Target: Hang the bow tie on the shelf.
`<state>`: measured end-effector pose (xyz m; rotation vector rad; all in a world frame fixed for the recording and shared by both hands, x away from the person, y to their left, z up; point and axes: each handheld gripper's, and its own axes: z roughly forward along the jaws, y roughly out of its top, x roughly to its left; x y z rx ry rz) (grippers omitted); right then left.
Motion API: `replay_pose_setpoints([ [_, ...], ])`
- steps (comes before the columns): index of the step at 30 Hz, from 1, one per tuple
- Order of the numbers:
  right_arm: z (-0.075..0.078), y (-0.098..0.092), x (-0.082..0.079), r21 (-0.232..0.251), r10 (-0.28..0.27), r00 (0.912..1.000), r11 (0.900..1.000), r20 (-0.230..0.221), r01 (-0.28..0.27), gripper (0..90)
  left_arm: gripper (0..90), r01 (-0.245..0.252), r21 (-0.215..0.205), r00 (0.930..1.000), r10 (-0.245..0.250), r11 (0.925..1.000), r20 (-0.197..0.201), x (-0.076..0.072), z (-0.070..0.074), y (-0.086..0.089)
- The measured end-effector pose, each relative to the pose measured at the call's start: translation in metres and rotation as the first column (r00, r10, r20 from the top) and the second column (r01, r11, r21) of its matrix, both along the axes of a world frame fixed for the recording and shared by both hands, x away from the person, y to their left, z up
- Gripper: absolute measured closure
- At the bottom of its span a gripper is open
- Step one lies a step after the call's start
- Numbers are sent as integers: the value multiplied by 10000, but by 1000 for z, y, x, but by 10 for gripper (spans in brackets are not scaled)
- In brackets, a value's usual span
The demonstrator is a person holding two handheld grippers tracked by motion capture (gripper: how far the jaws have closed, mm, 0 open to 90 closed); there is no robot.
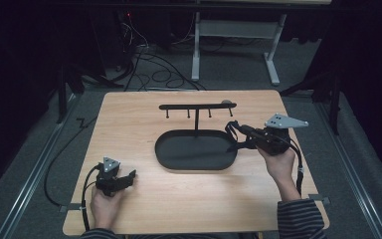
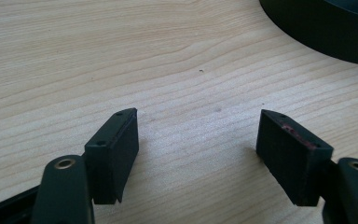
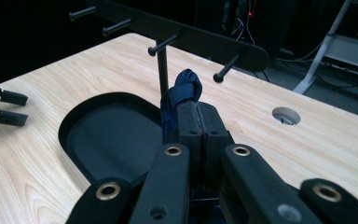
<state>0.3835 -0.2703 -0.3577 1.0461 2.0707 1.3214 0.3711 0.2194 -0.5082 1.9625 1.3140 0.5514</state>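
Pinching a dark blue strap [image 3: 182, 95], the right hand-held gripper [image 3: 199, 122] hangs beside the hook stand [image 1: 197, 106]; left hand-held gripper [image 1: 124, 178] spread on the wooden surface [image 1: 129, 114]; cables [image 1: 151, 69] beyond.

My right gripper [image 3: 198, 109] hides most of the blue strap [image 3: 182, 91]; what it is, I cannot tell. At one o'clock, the tray [image 2: 326, 32] is cropped.

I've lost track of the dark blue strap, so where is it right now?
The dark blue strap is pinched in the right gripper, held above the right end of the black oval tray, just in front of the peg rack.
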Motion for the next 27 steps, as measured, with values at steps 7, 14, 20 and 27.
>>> replay_pose_setpoints([
  [7,6,5,7,32,94,9999,10000,80,-94,900,302,15,5,10000,-15,10000,-14,0,0,0],
  [14,12,9,13,-3,95,9998,10000,179,-95,900,302,9,-18,10000,-9,10000,-12,0,0,1],
  [20,13,10,19,23,-1,9998,10000,177,1,900,301,6,-38,10000,-6,10000,-7,0,0,1],
  [27,13,9,28,132,-193,9998,9997,82,192,900,301,8,-39,10000,-8,10000,-6,0,0,1],
])
